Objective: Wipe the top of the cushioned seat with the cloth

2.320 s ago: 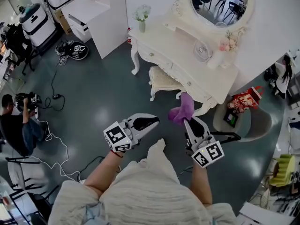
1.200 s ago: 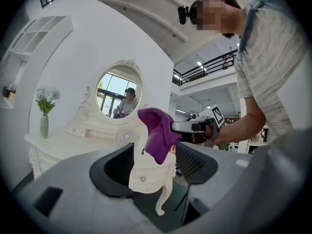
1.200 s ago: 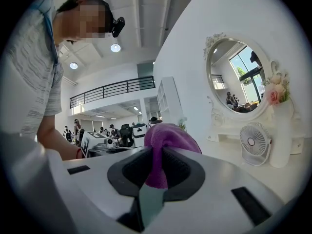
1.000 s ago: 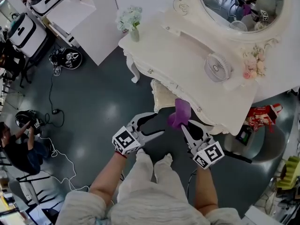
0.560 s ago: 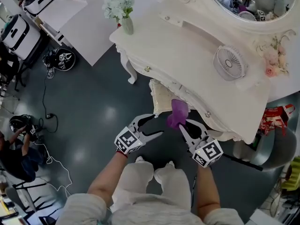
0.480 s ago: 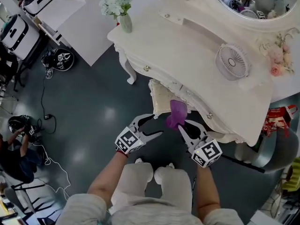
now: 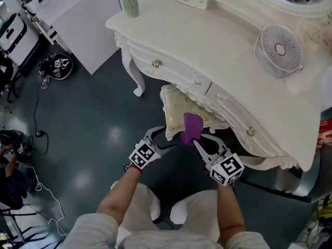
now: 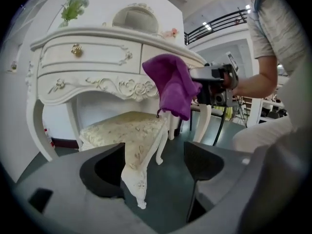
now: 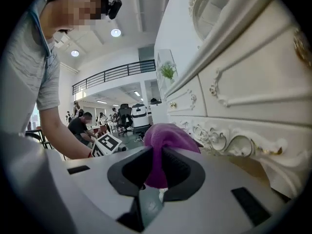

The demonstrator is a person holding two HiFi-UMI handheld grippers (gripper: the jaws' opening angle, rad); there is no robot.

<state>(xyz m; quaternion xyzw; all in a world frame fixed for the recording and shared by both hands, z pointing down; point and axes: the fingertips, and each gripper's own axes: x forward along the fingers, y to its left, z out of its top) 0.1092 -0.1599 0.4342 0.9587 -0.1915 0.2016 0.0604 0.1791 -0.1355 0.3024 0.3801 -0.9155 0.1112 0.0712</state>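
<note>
While half under dresser [image 7: 218, 45], cushioned seat [image 7: 179, 104]

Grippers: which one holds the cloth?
The right gripper, shut on the purple cloth. The left gripper is opening its jaws, gripping nothing; a corner of the stool shows between them.

I see the cloth [image 7: 190, 127], purple and bunched, pinched upright in the right gripper [image 7: 199, 141], its loose folds drooping over the front edge of the seat [image 7: 179, 107]. In the left gripper view it hangs clear of the cushion. The seat is a cream, flower-patterned stool on carved white legs, half tucked under the table [image 7: 218, 51].
</note>
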